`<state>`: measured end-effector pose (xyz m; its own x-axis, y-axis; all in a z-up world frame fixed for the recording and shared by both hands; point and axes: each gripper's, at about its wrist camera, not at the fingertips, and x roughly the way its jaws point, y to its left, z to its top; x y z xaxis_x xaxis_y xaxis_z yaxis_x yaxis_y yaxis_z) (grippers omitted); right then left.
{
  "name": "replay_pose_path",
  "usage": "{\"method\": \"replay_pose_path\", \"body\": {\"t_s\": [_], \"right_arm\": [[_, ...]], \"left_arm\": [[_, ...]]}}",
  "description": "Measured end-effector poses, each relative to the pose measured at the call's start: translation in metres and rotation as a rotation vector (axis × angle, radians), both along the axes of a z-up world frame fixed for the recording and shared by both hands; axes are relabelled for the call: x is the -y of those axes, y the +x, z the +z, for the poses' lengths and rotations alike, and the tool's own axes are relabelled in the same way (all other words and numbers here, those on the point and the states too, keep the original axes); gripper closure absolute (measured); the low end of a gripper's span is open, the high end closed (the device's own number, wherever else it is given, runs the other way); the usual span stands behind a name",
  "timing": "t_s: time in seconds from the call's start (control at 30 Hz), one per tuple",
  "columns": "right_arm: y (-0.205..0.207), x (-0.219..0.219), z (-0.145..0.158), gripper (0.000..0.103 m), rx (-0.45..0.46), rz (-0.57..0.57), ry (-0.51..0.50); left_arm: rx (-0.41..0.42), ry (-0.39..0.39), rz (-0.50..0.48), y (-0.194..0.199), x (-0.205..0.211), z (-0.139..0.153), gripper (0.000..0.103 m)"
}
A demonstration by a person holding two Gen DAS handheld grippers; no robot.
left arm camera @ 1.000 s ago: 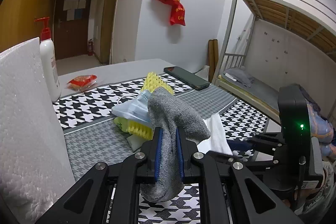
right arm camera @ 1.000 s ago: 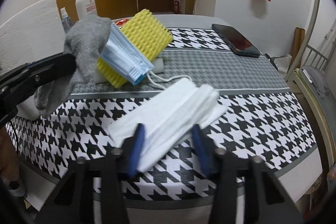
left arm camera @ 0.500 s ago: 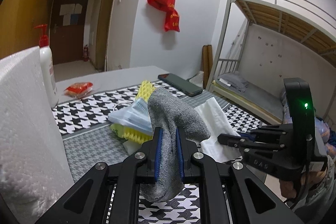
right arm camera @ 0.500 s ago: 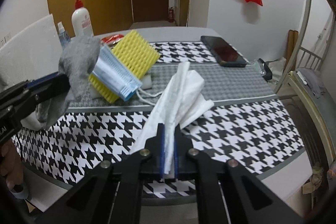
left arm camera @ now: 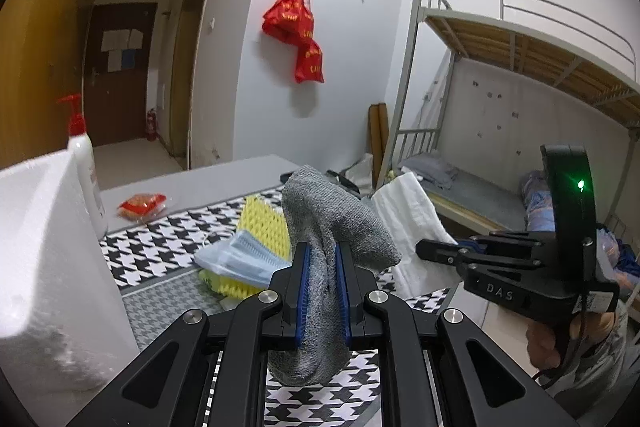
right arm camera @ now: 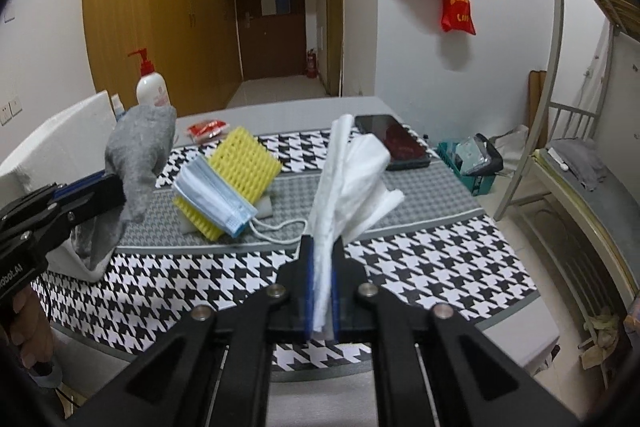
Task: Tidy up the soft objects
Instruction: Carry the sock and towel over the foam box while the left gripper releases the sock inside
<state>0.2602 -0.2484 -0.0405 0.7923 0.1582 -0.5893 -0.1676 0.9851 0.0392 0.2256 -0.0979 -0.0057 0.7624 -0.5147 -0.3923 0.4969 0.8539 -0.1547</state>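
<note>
While both jaws grip: left gripper (left arm camera: 321, 291), one grey sock (left arm camera: 328, 223); right gripper (right arm camera: 321, 287), one white cloth (right arm camera: 352, 179). Counter (right arm camera: 420, 251): one yellow sponge (right arm camera: 244, 163), one blue mask (right arm camera: 212, 199).

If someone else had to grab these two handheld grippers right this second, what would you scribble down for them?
Left gripper: shut on the grey sock, held up off the table.
Right gripper: shut on the white cloth, also lifted.
On the houndstooth tablecloth: the yellow sponge leaning on a small white block, with the blue face mask draped on it. A white foam box stands at the left.
Done: sock and cloth picked up.
Left: put both down somewhere, probably the foam box, then deal with mask and sponge.
</note>
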Motion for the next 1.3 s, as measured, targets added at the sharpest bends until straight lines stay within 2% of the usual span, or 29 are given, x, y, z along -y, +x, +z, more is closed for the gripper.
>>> {"method": "replay_pose_path", "body": {"t_s": [0.23,0.53,0.73,0.97,1.3], "right_arm": [[-0.004,-0.001,0.015,0.094,0.057,0.007,0.047],[0.001,-0.012,0.030,0.094,0.105,0.037,0.079],[-0.001,-0.022,0.043,0.094,0.139,0.055,0.089],[-0.002,-0.039,0.058,0.094,0.185,0.092,0.098],[-0.003,-0.079,0.076,0.094,0.243,0.193,0.128]], "left_arm": [[0.035,0.006,0.023,-0.005,0.000,0.019,0.089],[0.002,0.033,0.100,0.001,-0.008,0.031,0.089],[0.001,0.020,0.125,0.002,-0.020,0.044,0.090],[0.058,-0.019,0.169,-0.011,-0.044,0.073,0.090],[0.098,0.007,0.284,-0.025,-0.085,0.084,0.089]]}}
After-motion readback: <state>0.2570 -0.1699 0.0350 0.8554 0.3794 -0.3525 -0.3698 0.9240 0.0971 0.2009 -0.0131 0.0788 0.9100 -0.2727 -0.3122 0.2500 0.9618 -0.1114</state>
